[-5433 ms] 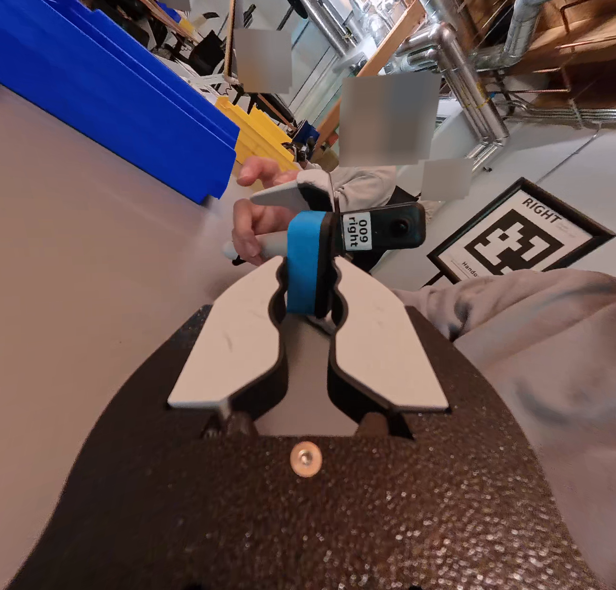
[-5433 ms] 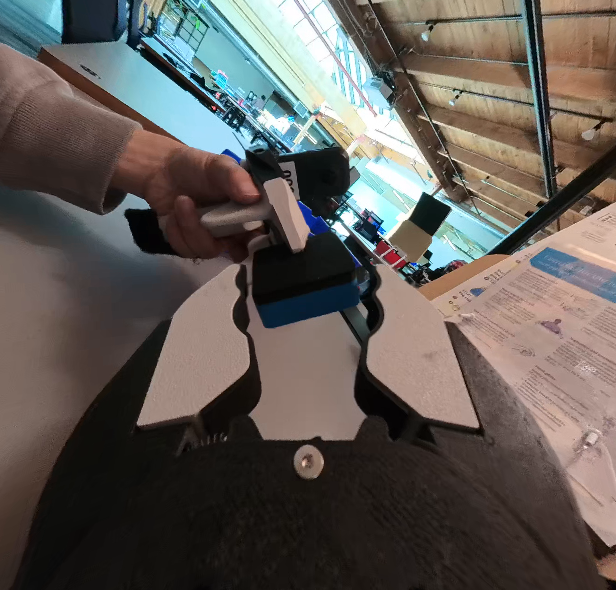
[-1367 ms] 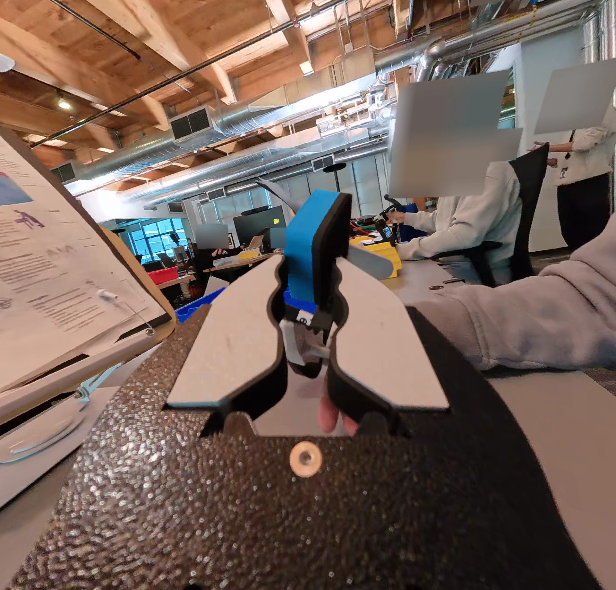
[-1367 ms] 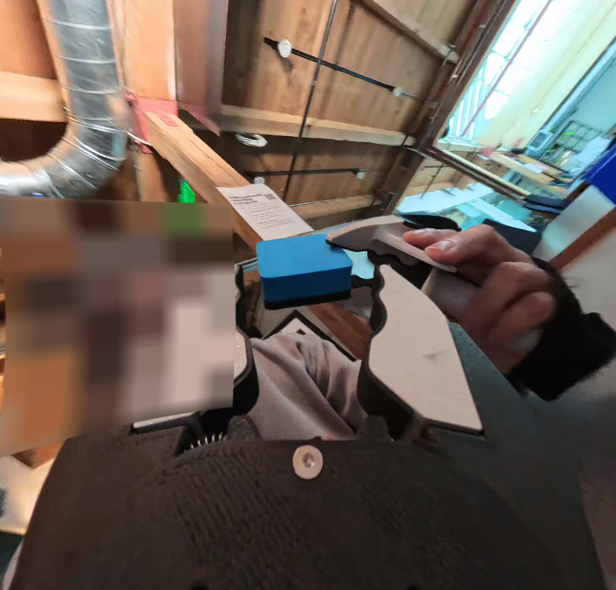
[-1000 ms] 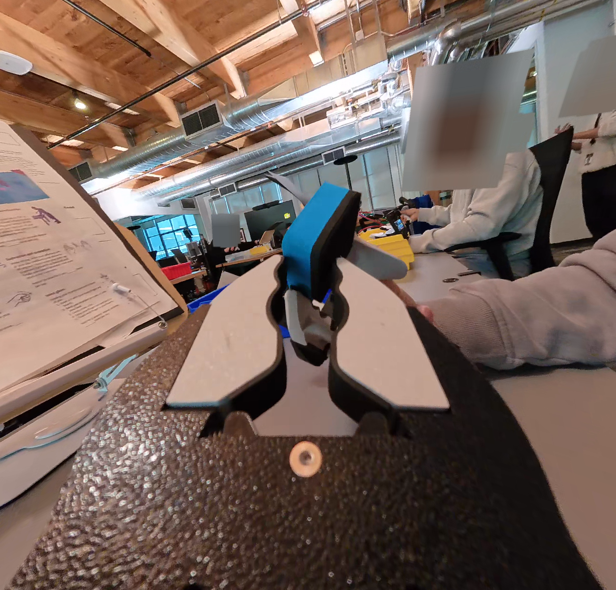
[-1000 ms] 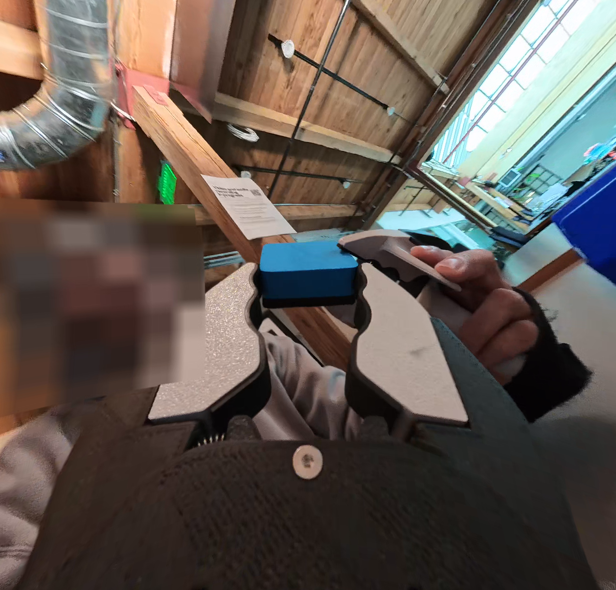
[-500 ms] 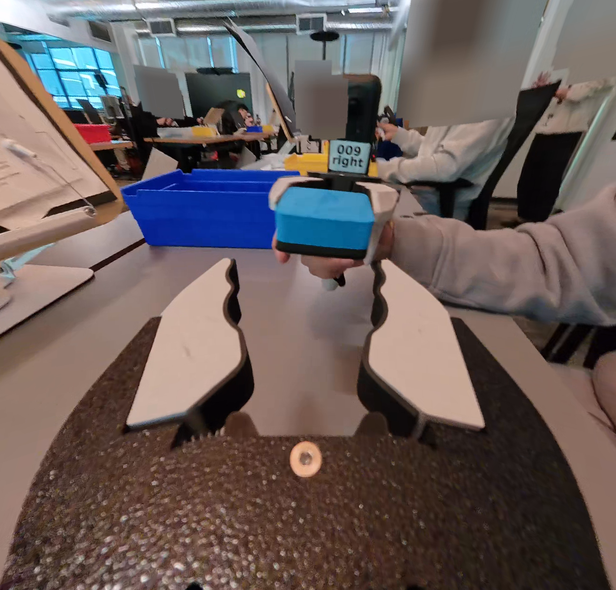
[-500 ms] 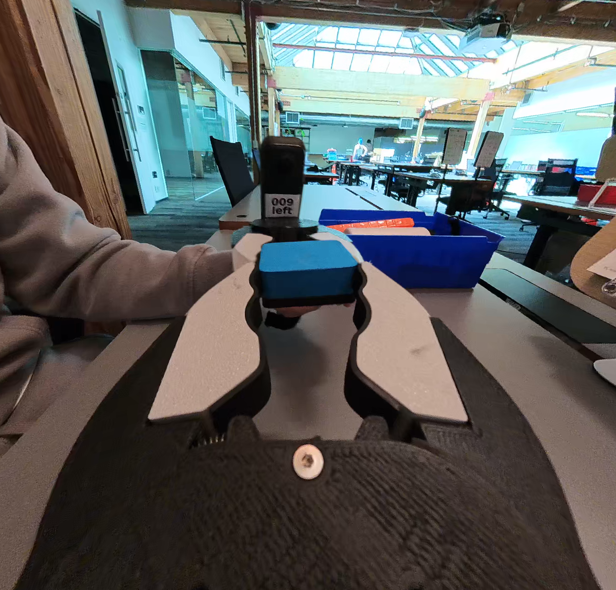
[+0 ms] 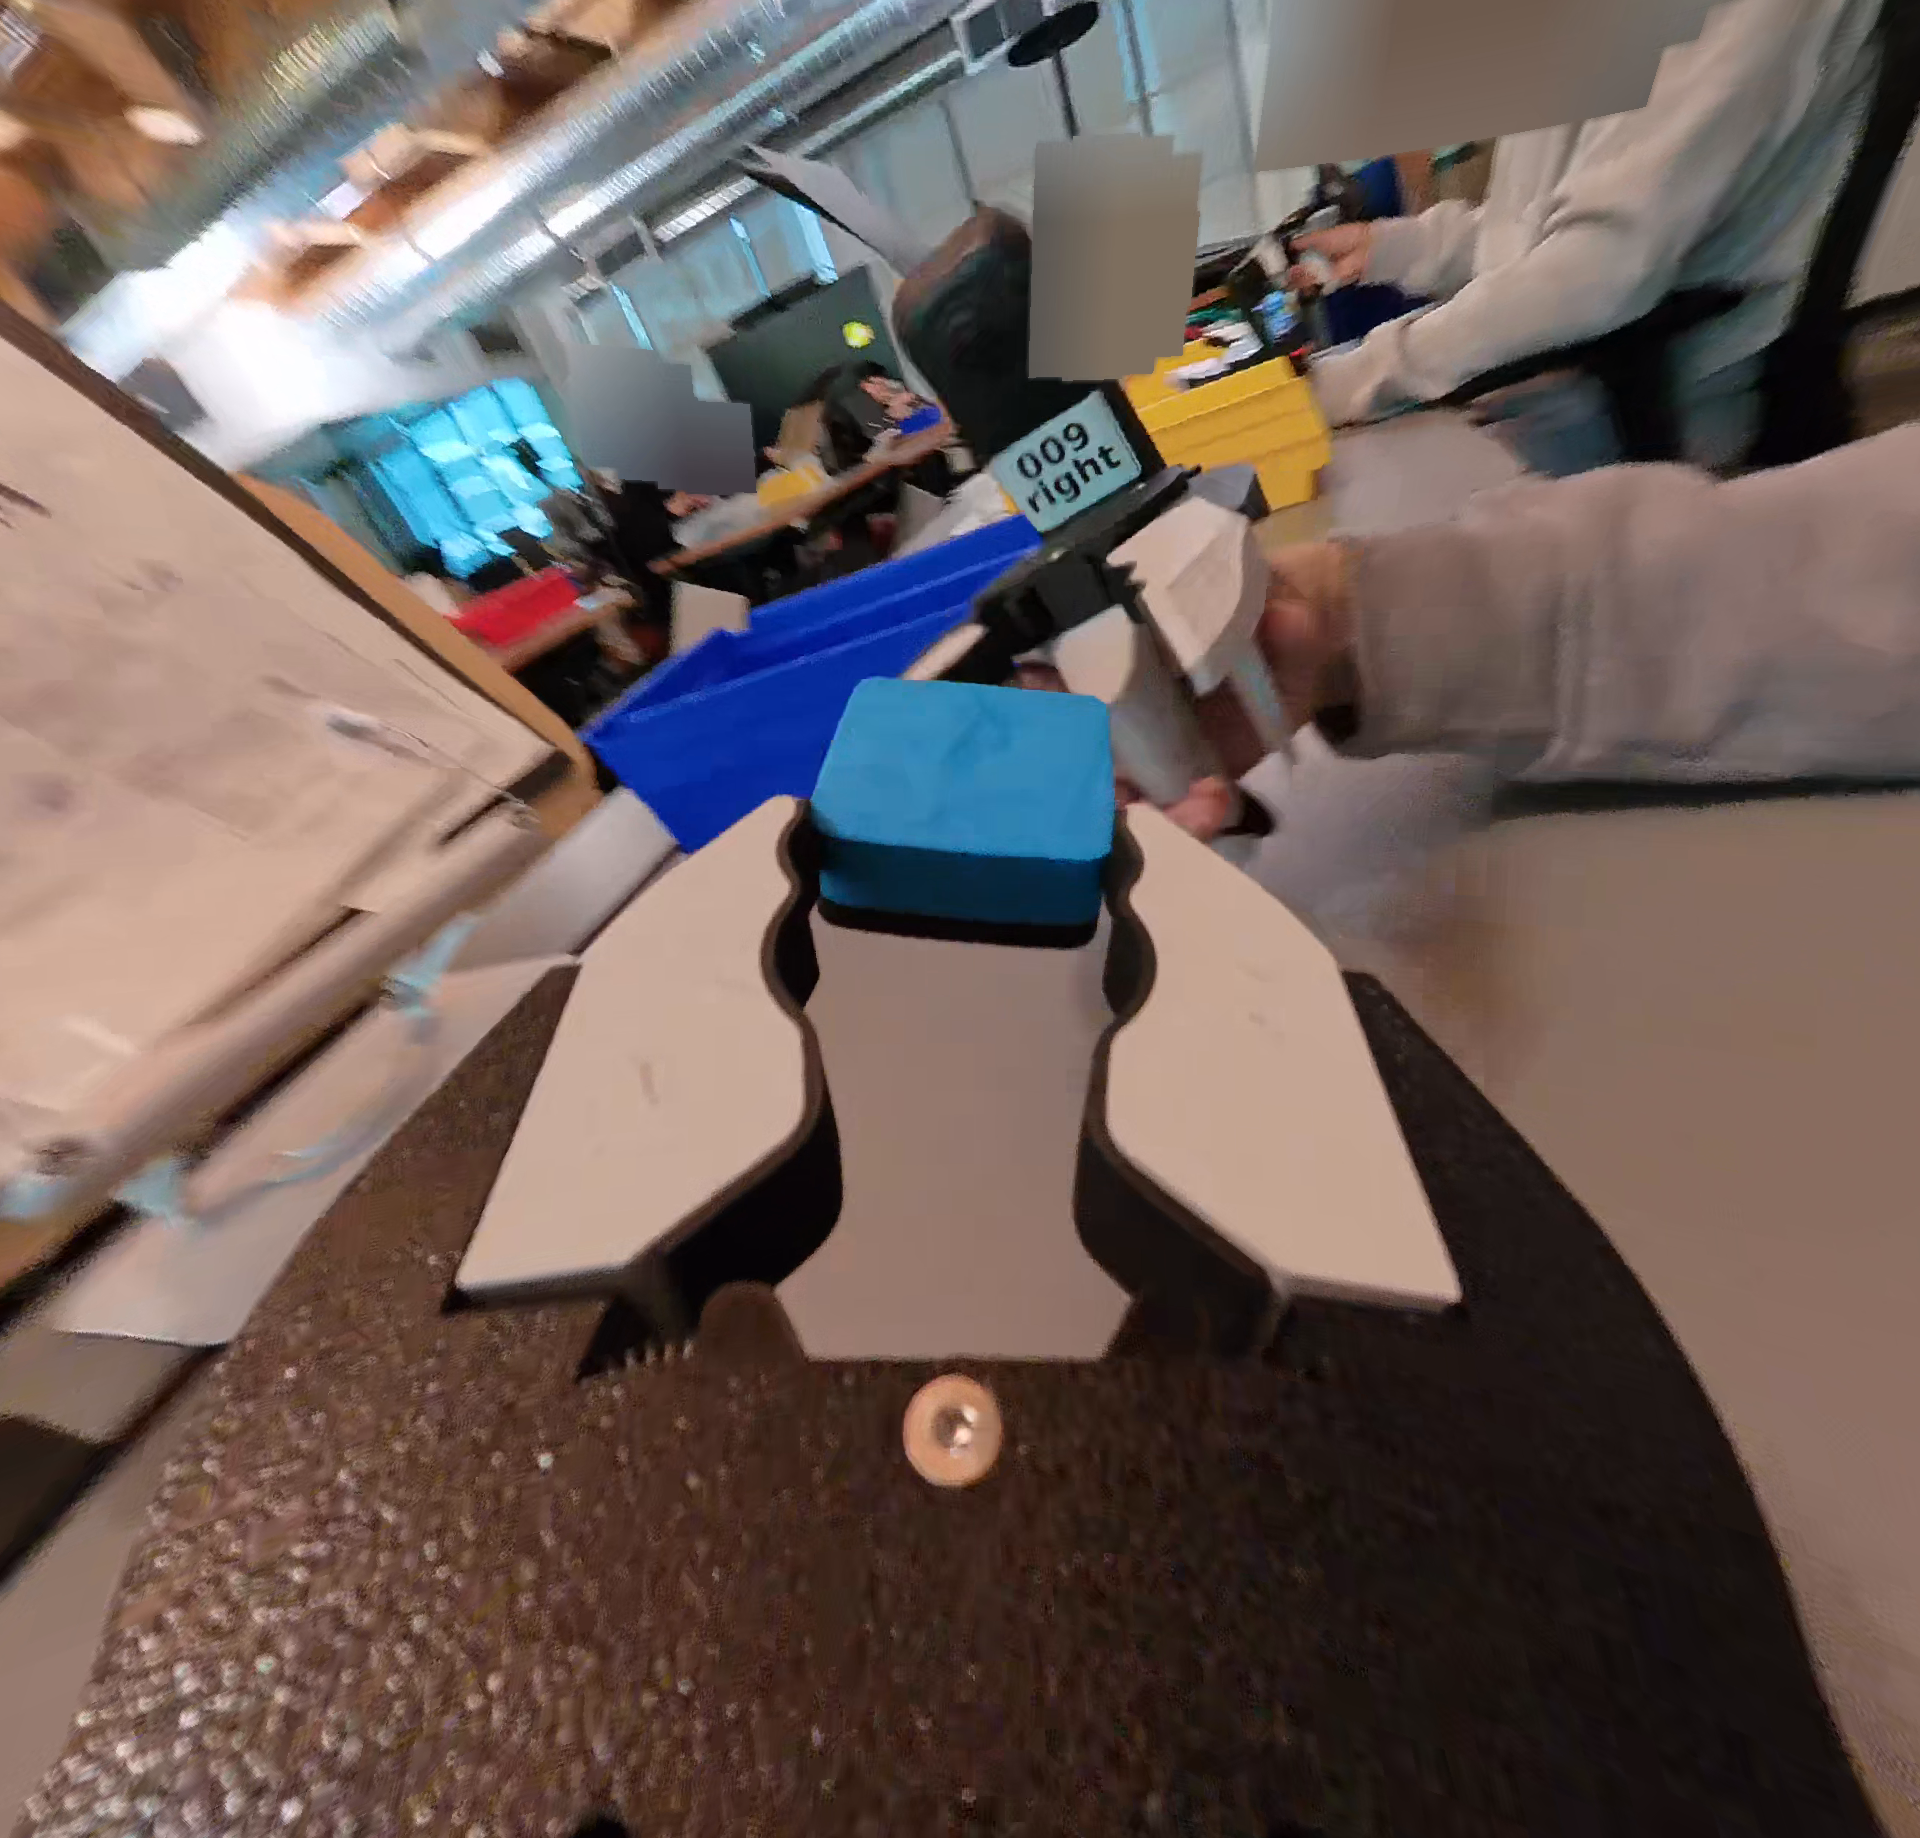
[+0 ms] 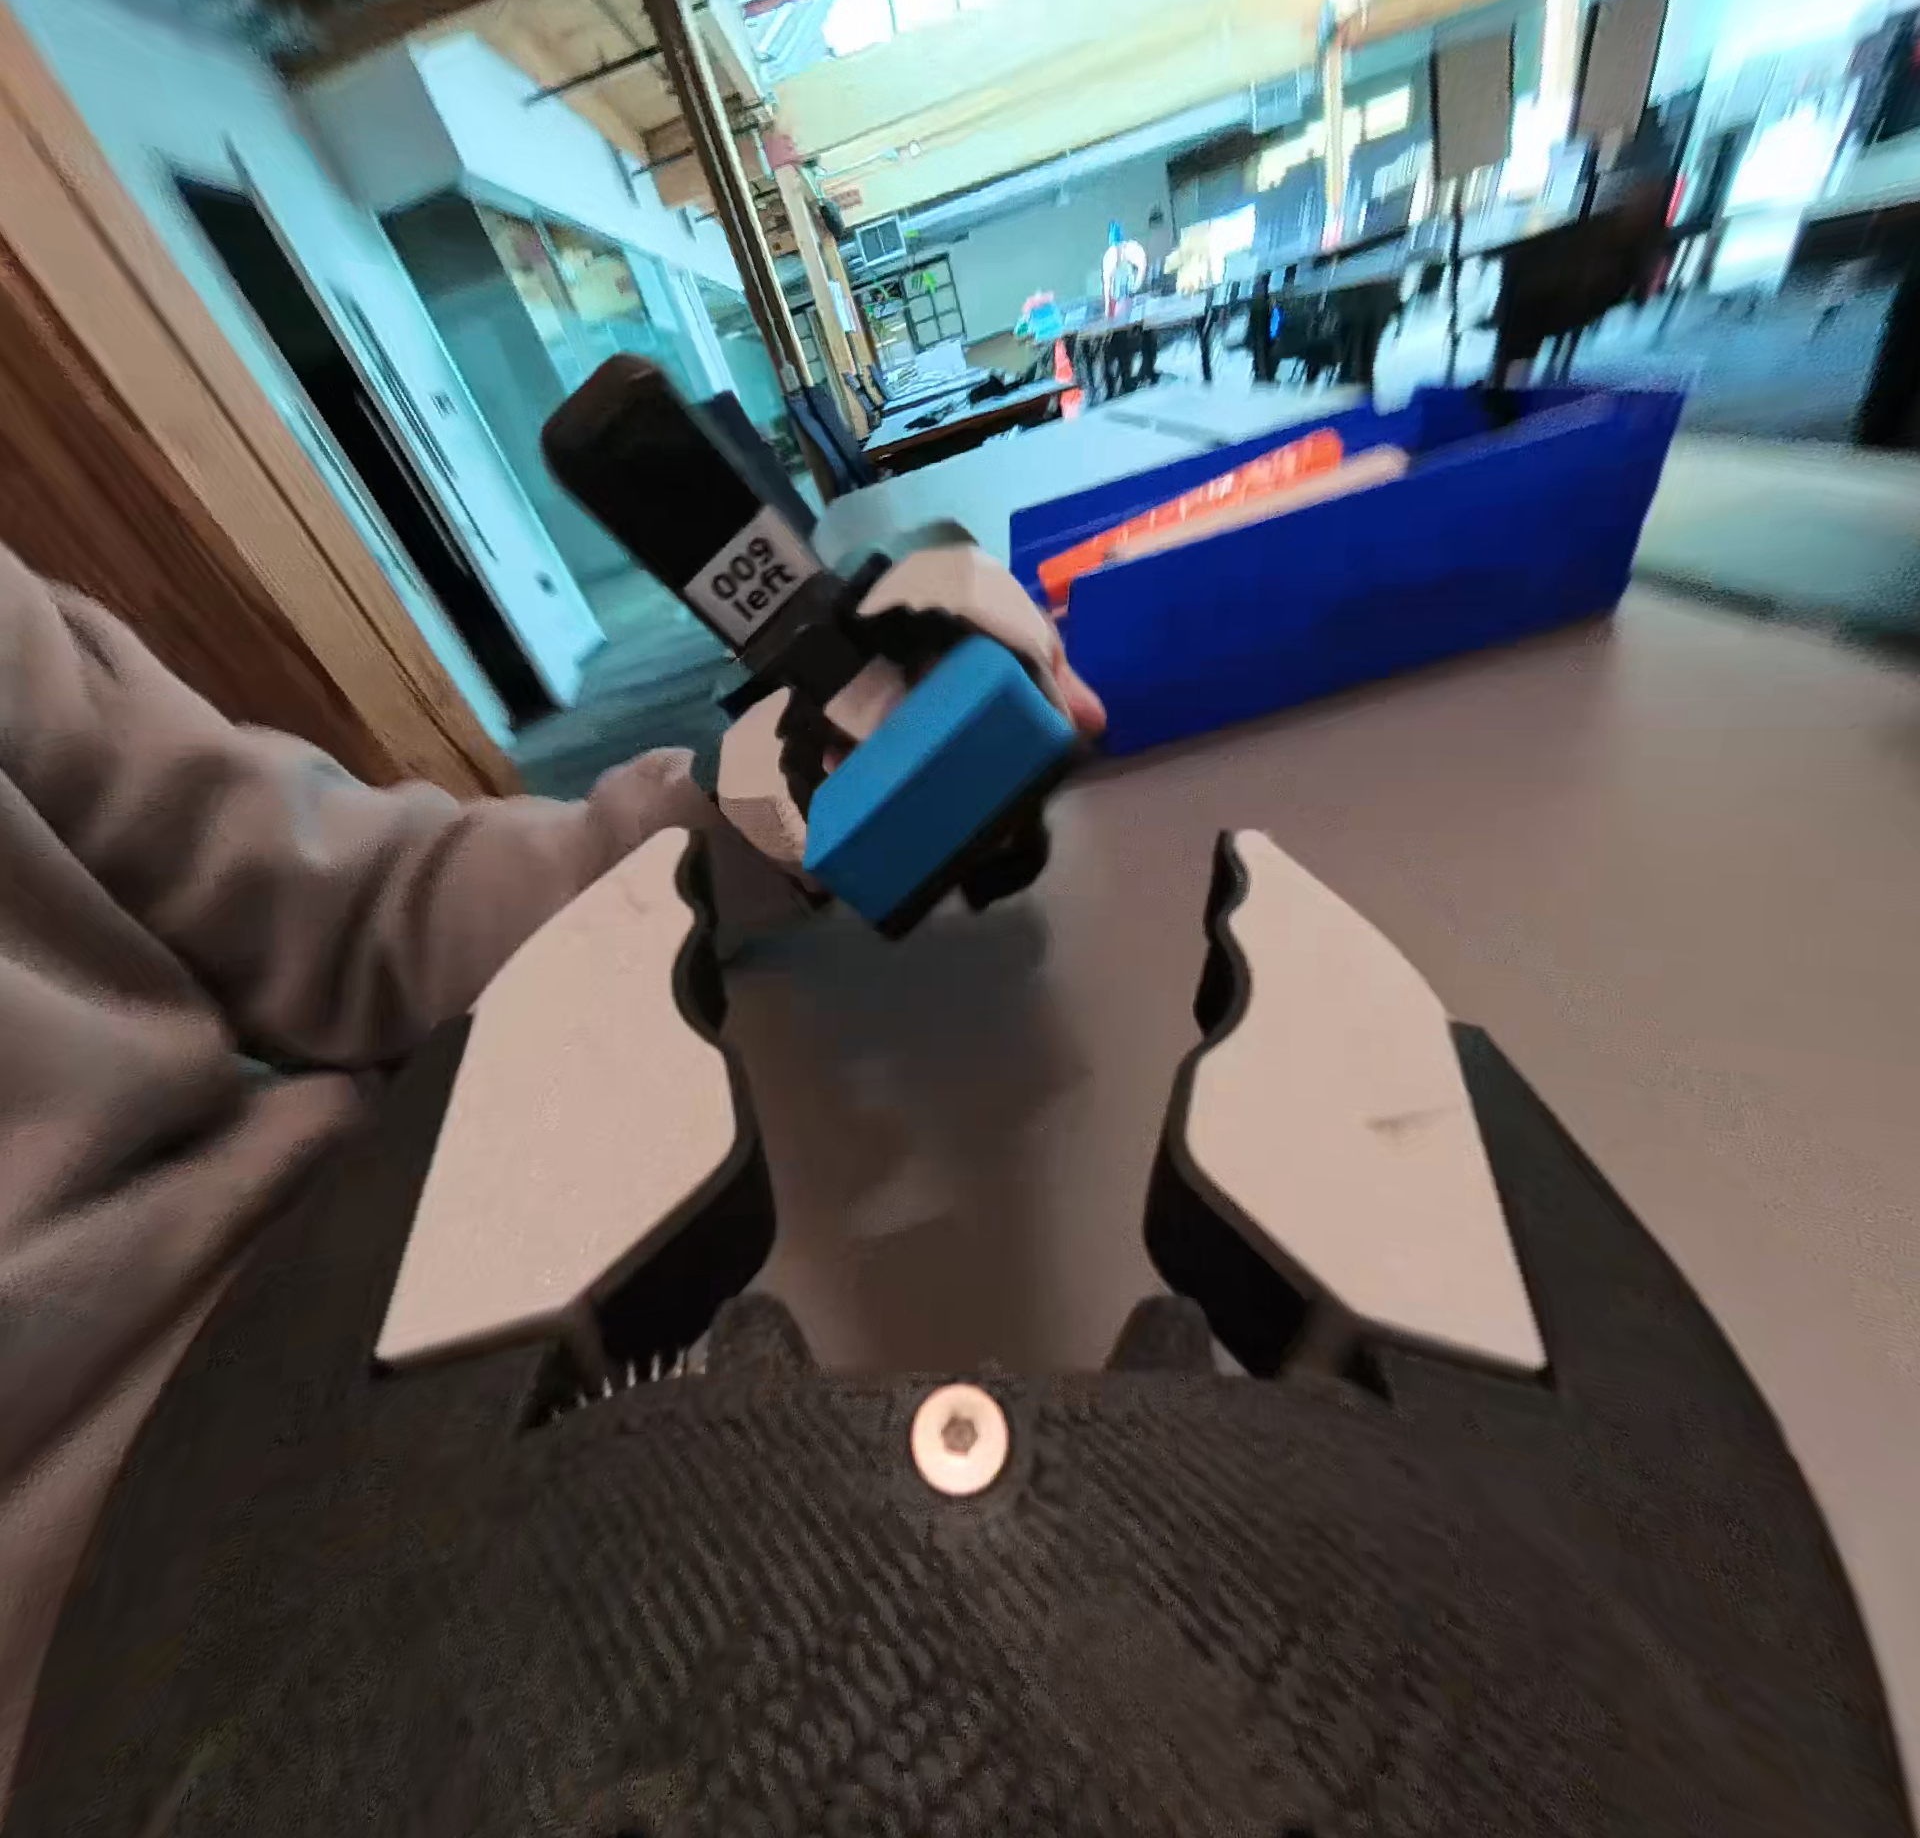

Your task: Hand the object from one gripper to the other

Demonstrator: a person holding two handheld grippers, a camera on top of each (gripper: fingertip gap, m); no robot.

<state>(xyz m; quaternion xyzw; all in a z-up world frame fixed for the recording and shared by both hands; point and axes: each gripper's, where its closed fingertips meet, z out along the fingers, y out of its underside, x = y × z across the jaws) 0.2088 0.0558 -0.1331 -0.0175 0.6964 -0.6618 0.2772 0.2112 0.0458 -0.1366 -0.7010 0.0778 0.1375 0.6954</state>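
The object is a blue foam block with a black underside (image 9: 961, 812). My left gripper (image 9: 961, 843) is shut on it, with the block pinched between the fingertips above the grey table. In the right wrist view the same block (image 10: 935, 770) sits tilted in the left gripper's fingers (image 10: 764, 801), ahead and a little left of centre. My right gripper (image 10: 956, 853) is open and empty, its fingertips just short of the block and not touching it. In the left wrist view the right gripper's fingers (image 9: 1195, 562) show behind the block to the right.
A blue bin (image 10: 1351, 562) holding orange items stands on the grey table (image 10: 1507, 905) behind the grippers; it also shows in the left wrist view (image 9: 769, 687). A paper-covered stand (image 9: 208, 697) is on the left. A seated person (image 9: 1558, 261) is at the far right. The grippers are tip to tip, or close to it.
Half a second ago the right gripper held the block and the left was open. Now the left gripper is shut on it, and the right has opened and drawn back.
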